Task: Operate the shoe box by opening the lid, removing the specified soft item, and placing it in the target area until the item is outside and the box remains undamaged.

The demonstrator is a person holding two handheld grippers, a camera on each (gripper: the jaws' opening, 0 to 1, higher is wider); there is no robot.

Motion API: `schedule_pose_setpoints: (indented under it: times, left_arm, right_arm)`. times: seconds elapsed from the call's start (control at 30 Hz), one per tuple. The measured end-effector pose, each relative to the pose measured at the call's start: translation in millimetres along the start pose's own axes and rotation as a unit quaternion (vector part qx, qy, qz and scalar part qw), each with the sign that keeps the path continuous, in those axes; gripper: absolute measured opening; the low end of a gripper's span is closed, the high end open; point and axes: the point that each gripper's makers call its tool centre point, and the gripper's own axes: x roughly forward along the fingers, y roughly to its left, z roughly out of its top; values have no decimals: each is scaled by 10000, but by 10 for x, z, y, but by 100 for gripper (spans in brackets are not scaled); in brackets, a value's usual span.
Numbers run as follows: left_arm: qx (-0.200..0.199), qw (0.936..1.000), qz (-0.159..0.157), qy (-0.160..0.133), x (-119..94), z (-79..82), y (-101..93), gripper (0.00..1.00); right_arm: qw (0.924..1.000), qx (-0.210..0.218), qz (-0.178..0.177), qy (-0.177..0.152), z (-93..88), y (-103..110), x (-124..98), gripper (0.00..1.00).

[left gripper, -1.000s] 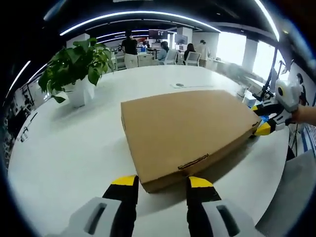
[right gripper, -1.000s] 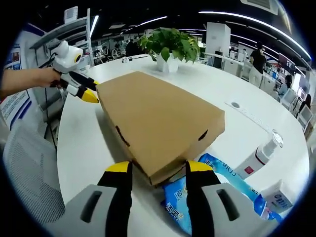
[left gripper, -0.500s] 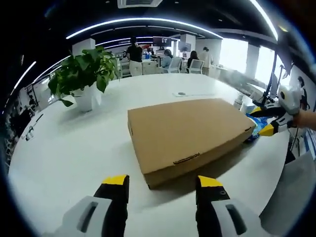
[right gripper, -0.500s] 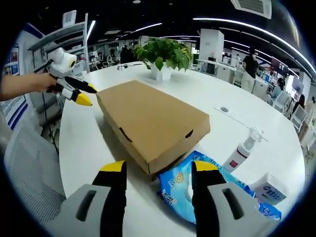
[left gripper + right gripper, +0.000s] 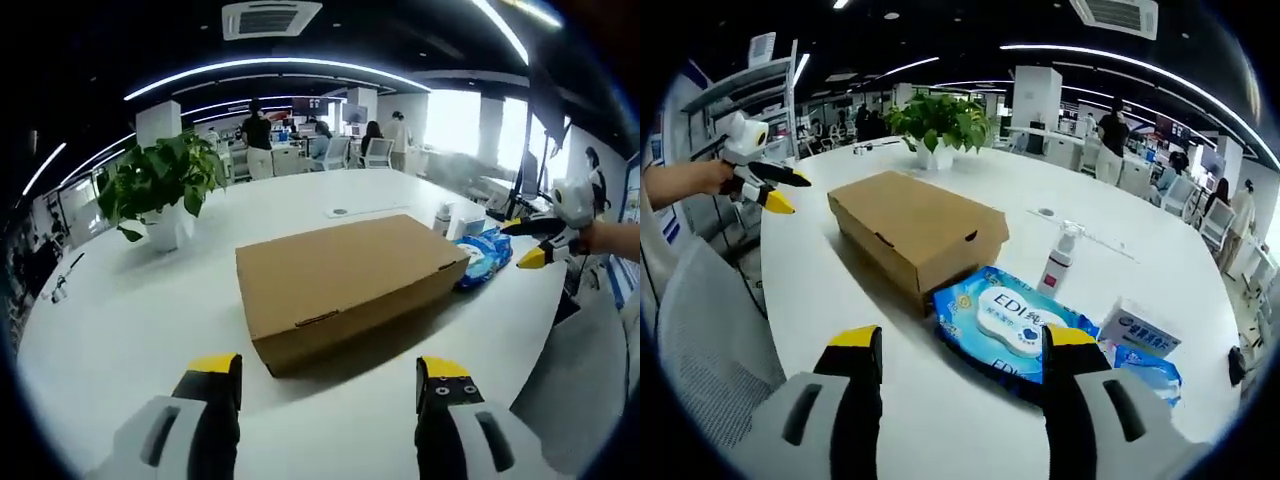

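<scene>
The closed cardboard shoe box [image 5: 345, 285] lies mid-bench [image 5: 130, 330], lid on. Left gripper [image 5: 330, 375] and right gripper [image 5: 962, 345] hover with fingers spread wide and empty. Best approach: catch the lid's near edge lightly and lift evenly, sparing the cardboard.

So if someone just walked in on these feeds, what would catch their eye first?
The closed cardboard shoe box in the middle of the round white table, then the blue wet wipes pack lying by its end. Behind the box stands a leafy potted plant, and both claws, left claw and right claw, hover open and empty.
</scene>
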Motion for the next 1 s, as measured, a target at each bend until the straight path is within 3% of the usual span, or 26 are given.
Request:
schedule_pose_setpoints:
  times: [0.47, 0.6, 1.0]
  left_arm:
    - [87, 9993, -350, -87, -281, -125, -462, 94]
    - [13, 9991, -417, -110, -370, -174, -501, 100]
    - [-30, 9991, -288, -301, -537, -138, -488, 100]
  right_arm:
    - [9983, 388, -431, -105, -190, -129, -625, 80]
    - [9978, 453, -479, -97, -248, -113, -725, 84]
    - [9965, 574, -585, -159, -319, -94, -953, 95]
